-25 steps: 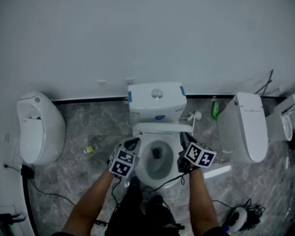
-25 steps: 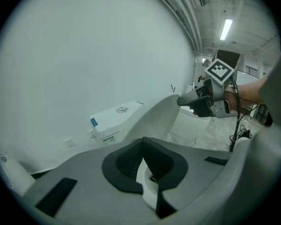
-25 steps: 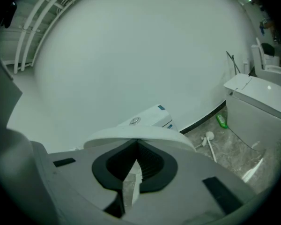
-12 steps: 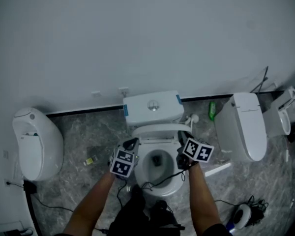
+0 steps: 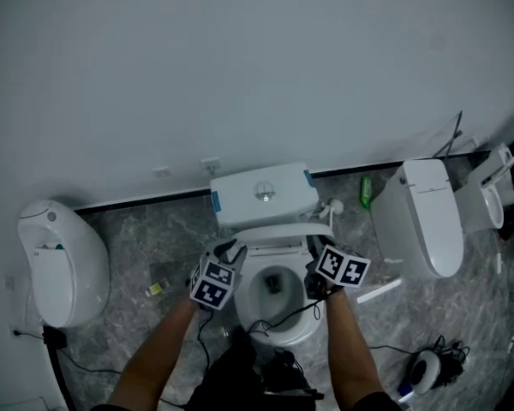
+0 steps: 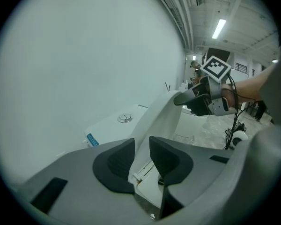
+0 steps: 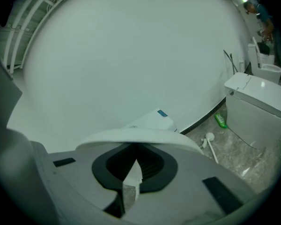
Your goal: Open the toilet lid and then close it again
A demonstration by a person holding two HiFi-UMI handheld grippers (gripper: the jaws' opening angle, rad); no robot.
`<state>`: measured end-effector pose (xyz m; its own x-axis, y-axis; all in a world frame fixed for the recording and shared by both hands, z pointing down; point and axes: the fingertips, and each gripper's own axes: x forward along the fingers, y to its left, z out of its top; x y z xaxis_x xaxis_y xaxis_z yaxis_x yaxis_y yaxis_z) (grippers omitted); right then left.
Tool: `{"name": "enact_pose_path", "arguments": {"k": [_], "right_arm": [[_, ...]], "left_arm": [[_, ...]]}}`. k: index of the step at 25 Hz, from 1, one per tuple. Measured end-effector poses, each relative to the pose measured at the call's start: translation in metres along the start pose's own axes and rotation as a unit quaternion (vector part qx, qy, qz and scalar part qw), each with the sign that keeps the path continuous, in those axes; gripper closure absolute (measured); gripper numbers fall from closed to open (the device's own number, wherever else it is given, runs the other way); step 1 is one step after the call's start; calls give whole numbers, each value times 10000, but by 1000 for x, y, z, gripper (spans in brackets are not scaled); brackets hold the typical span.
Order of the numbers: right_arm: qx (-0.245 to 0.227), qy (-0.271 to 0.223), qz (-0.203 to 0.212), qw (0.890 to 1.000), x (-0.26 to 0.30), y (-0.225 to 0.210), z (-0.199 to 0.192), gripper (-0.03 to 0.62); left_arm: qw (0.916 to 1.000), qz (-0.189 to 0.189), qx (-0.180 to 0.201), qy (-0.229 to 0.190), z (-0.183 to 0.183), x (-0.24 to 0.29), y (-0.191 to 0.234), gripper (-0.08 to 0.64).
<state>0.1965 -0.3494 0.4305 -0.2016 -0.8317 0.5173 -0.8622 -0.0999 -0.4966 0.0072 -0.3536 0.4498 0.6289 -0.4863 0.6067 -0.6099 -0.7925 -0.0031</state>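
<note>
Steadying the raised lid [image 5: 278,229], the right tool [image 7: 131,170] is clamping its rim — the left tool [image 6: 141,154] is just opening around it.

wall [image 5: 240,58]: is showing a plain, pale grey-white
skirting strip [image 5: 137,199]: is running black along the wall foot
floor [image 5: 146,238]: is showing grey marbling with lighter veins
toilet lid [image 5: 278,229]: is showing white
cistern [image 5: 263,195]: is showing white, with small blue labels at its corners
neighbouring toilets [image 5: 424,217]: are showing white
bottle [image 5: 366,192]: is showing green
left claw [image 5: 230,248]: is showing a grey body and black pads [image 6: 114,163], its jaws having just been opening around the lid's white edge
right claw [image 5: 315,245]: is showing the same grey and black
marker cubes [image 5: 212,282]: are showing black squares on white
cables [image 5: 278,319]: are trailing black
</note>
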Motion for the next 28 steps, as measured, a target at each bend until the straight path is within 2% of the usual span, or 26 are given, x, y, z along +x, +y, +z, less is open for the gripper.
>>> {"name": "enact_pose_path", "arguments": {"k": [11, 15, 23, 25, 28], "right_arm": [[0, 3, -25, 10000, -17, -1, -10, 583], [-75, 3, 4, 10000, -30, 2, -18, 583], [-206, -230, 455, 9985, -57, 27, -20, 581], [-170, -267, 590, 9978, -61, 34, -20, 555], [-229, -401, 484, 9978, -70, 37, -17, 552]], "left_arm": [[9999, 58, 91, 29, -4, 5, -1, 456], [9995, -27, 300, -45, 1, 3, -3, 456], [9982, -320, 491, -157, 1, 2, -8, 456], [9980, -337, 514, -130, 0, 0, -10, 456], [9978, -358, 537, -157, -2, -2, -16, 456]]}}
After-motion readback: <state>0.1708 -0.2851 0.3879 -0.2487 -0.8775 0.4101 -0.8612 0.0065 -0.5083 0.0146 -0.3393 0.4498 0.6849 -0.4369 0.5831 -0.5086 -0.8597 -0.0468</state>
